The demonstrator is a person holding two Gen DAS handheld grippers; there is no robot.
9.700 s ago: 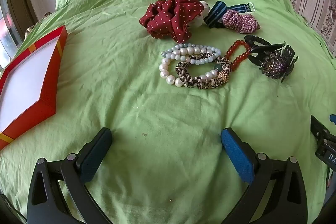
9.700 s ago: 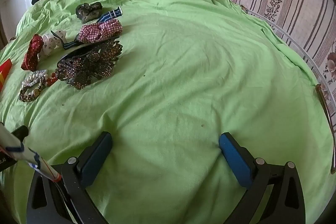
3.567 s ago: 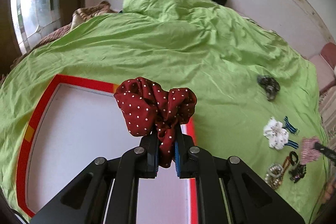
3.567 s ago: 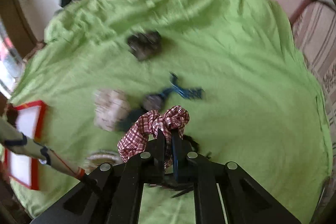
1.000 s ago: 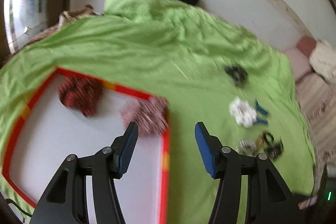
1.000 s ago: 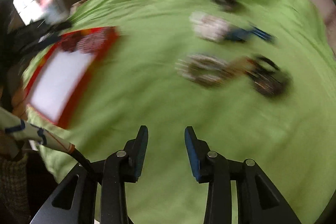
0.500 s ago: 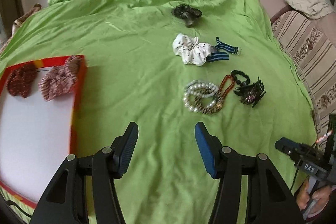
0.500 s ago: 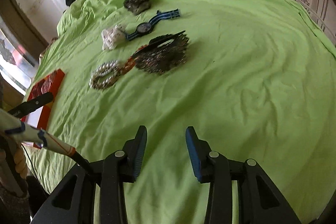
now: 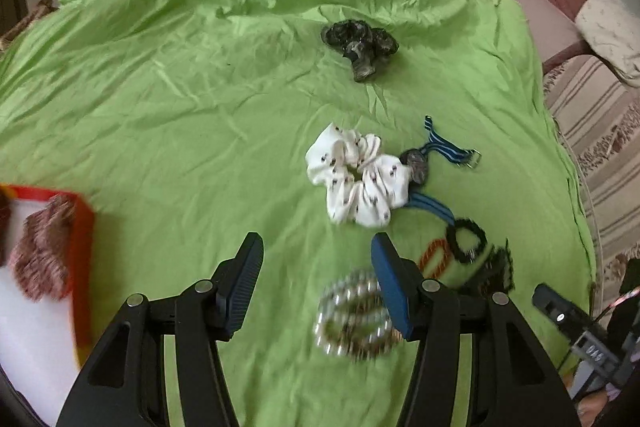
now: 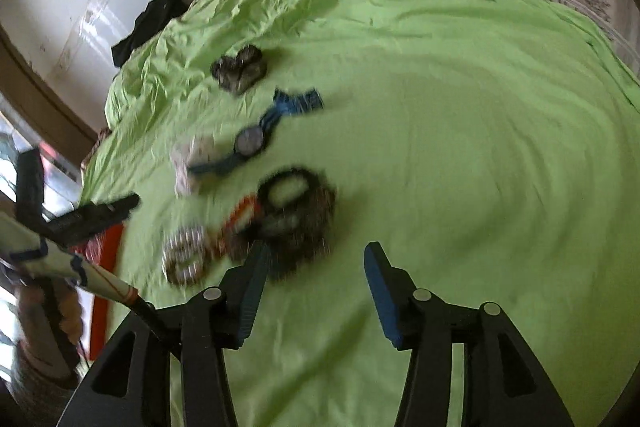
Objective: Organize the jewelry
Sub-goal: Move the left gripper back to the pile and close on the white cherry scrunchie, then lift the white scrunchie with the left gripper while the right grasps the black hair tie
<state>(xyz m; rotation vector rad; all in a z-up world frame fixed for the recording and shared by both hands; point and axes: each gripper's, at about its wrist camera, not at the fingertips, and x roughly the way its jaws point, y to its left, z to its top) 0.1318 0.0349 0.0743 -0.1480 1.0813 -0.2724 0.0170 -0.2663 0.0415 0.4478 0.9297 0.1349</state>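
Green cloth (image 9: 192, 99) covers the whole surface. At the far left in the left wrist view a red-rimmed tray (image 9: 82, 227) holds a checked scrunchie (image 9: 42, 259) against its rim. The left gripper (image 9: 316, 281) hovers over the cloth with its jaws apart and nothing clamped; a blurred pearl bracelet (image 9: 352, 319) lies on the cloth below, partly hidden by the right-hand finger. Farther off lie a white scrunchie (image 9: 358, 179) and, touching it on the right, a blue-strapped watch (image 9: 416, 163), with a dark scrunchie (image 9: 360, 43) beyond them. An orange bead bracelet (image 9: 434, 259) and a black ring-shaped hair tie (image 9: 466, 241) sit to the right. In the right wrist view the right gripper (image 10: 312, 275) has its jaws opening with only bare cloth between them; a dark hair claw (image 10: 300, 223) lies just beyond its left finger.
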